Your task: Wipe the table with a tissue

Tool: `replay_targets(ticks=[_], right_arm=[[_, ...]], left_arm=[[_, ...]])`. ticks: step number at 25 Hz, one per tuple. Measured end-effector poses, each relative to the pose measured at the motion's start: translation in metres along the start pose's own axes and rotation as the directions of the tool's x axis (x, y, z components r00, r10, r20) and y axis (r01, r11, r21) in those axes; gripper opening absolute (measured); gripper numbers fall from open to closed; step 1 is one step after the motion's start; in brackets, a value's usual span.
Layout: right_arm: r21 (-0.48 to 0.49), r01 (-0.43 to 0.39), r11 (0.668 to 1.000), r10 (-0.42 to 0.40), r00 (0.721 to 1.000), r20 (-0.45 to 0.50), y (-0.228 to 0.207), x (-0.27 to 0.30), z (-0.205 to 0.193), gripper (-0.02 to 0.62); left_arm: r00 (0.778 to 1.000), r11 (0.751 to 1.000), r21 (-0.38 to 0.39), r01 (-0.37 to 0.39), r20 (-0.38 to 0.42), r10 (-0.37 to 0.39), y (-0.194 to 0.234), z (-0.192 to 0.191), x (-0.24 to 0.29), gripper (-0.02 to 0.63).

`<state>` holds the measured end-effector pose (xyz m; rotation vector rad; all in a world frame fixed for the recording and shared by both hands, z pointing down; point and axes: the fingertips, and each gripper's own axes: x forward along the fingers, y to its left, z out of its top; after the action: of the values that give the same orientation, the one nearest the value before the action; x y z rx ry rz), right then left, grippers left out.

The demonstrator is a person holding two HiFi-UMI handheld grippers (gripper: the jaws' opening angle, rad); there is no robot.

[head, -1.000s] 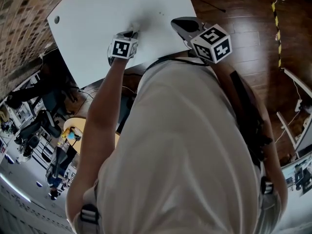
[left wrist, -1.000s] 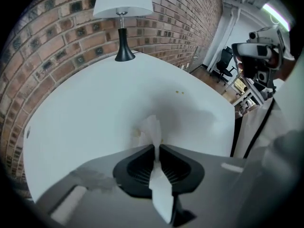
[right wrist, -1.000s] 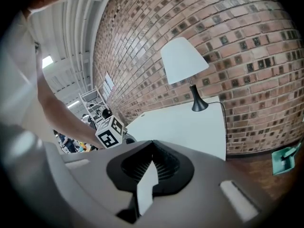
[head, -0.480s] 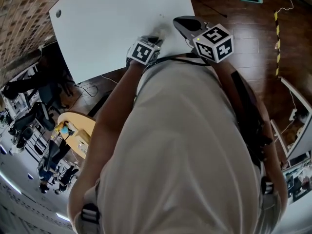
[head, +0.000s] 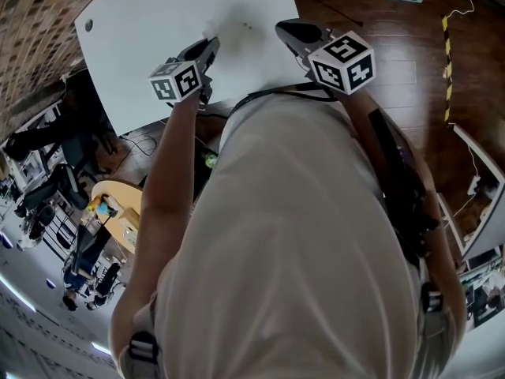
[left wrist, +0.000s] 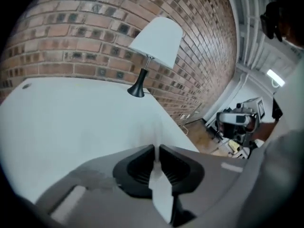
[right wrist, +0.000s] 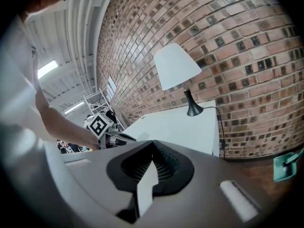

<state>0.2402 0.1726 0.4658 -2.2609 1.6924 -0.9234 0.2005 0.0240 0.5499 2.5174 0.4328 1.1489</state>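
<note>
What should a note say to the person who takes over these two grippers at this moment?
Left gripper: shut on the tissue, over the near part of the white table; contact with the table cannot be told.
Right gripper: shut, empty, at the table's near edge.
Done: cannot tell how much is wiped.
Left: small specks show near the tissue; probably wipe there.
</note>
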Motion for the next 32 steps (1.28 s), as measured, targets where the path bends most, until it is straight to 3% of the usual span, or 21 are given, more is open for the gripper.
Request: replay_targets(ticks=[4,8,16,21,26,29,32], right_arm=[[-0.022,0.025,0.999,-0.026,0.999,-0.029,-0.008,-0.003,-0.007,0.008],[-0.057,0.001,0.998,-0.002,1.0,-0.015,-0.001,0.02,0.004,0.008],[-0.086,-0.002,0.996,-0.003,0.998,-0.059,-0.011,-0.017,0.0,0.008],[-0.067,-0.023,0.998,0.021,0.999,-0.029,-0.022,-0.032,-0.003,0.008],[-0.022,0.022,1.0,-0.024,0.998,-0.062,-0.04,-0.053,-0.021,0.008],[-0.003,0.033,0.999,-0.034,0.998,-0.049,-0.04,-0.048,-0.024,0.008],[0.019,0.039,0.999,-0.038,0.999,-0.038,-0.045,-0.05,-0.026,0.008]], left_arm=[[0.991,0.989,0.129,-0.066,-0.103,0.08,0.011,-0.005,0.02,0.04],[0.971,0.959,0.257,-0.119,-0.172,0.167,0.026,0.002,0.023,0.04],[0.949,0.941,0.315,-0.128,-0.237,0.208,0.015,-0.001,0.043,0.04],[0.922,0.912,0.379,-0.154,-0.276,0.27,0.013,0.001,0.049,0.04],[0.916,0.93,0.355,-0.093,-0.336,0.22,-0.001,-0.017,0.083,0.04],[0.897,0.911,0.397,-0.108,-0.356,0.261,0.018,-0.016,0.076,0.041],[0.9,0.887,0.451,-0.097,-0.341,0.272,0.017,-0.01,0.076,0.04]])
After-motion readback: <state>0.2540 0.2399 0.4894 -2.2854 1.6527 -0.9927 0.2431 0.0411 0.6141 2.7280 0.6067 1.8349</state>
